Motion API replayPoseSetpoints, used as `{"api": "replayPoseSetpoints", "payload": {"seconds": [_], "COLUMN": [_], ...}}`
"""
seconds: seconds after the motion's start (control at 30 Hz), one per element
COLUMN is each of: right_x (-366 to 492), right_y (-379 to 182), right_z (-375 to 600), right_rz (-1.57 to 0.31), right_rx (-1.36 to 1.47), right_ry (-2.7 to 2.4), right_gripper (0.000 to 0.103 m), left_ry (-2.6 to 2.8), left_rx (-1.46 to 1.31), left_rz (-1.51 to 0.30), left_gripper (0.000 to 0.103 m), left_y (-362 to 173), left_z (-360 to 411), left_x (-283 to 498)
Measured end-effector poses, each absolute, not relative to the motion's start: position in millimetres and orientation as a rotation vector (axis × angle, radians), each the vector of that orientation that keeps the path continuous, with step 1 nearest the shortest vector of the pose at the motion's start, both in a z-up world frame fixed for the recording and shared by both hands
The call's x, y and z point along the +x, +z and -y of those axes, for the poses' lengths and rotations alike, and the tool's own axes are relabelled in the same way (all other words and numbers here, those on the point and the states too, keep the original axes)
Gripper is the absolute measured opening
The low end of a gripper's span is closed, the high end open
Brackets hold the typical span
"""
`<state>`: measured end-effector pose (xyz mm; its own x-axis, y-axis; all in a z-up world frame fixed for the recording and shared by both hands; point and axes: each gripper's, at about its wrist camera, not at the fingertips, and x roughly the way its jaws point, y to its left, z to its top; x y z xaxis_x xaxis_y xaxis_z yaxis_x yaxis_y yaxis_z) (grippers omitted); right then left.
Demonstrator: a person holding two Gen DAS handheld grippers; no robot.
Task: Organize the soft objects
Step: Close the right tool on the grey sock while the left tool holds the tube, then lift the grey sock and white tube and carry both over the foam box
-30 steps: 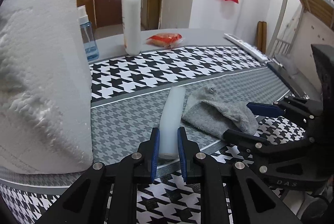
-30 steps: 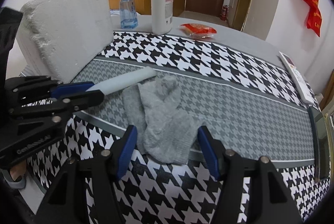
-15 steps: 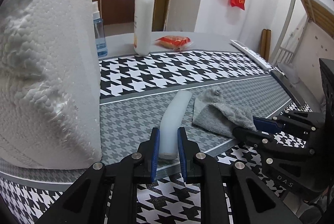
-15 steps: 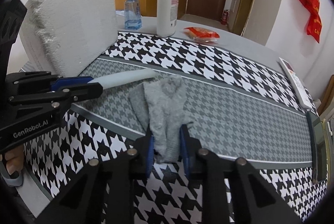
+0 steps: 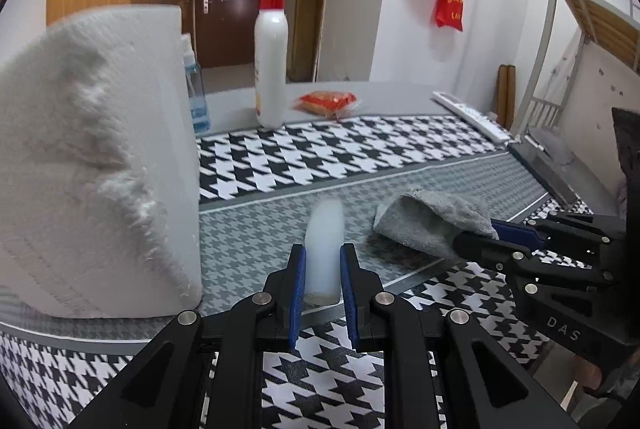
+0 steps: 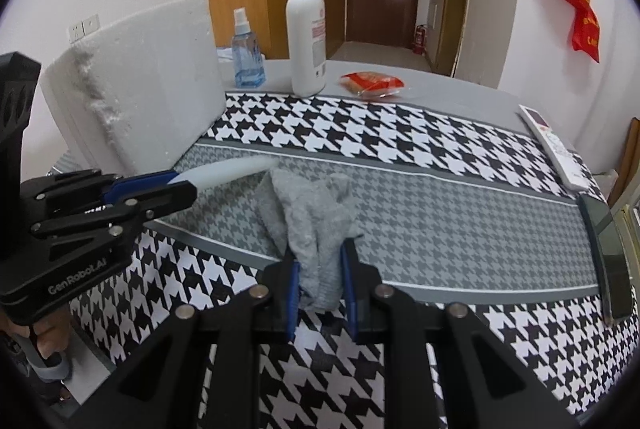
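Observation:
My left gripper (image 5: 322, 271) is shut on a pale white soft tube (image 5: 325, 245) and holds it pointing forward just above the grey band of the houndstooth cloth. It shows from the side in the right wrist view (image 6: 224, 175). My right gripper (image 6: 319, 275) is shut on the near end of a grey sock (image 6: 310, 217), whose far part rests bunched on the cloth. The sock also shows in the left wrist view (image 5: 430, 225), lifted at the gripped end, to the right of the tube.
A big paper towel roll (image 5: 92, 165) stands close on the left. A white pump bottle (image 6: 306, 41), a blue spray bottle (image 6: 247, 55) and a red snack packet (image 6: 372, 83) stand at the back. A remote (image 6: 554, 145) and a phone (image 6: 606, 245) lie at the right edge.
My right gripper has closed on the grey sock's near end and raised it, bunching the sock. The left gripper keeps its hold on the tube and has lifted slightly.

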<state>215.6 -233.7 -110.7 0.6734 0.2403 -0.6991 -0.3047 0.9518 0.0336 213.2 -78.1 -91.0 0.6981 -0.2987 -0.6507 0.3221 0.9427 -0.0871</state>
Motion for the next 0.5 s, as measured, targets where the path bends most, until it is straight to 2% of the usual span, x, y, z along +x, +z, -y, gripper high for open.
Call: {"api": "replayPoseSetpoints", "payload": {"seconds": [0.5], "right_x": [188], "right_y": [-76], "right_z": [230], "right_rz": [-0.669], "right_rx": [-0.027], "right_ry": [0.297], "right_gripper": [0.023], "left_ry": [-0.304], "left_rx": [0.016], "left_rz": [-0.603], "left_gripper": [0.019], "left_y": [-61], "left_z": [54], "left_x": [176]}}
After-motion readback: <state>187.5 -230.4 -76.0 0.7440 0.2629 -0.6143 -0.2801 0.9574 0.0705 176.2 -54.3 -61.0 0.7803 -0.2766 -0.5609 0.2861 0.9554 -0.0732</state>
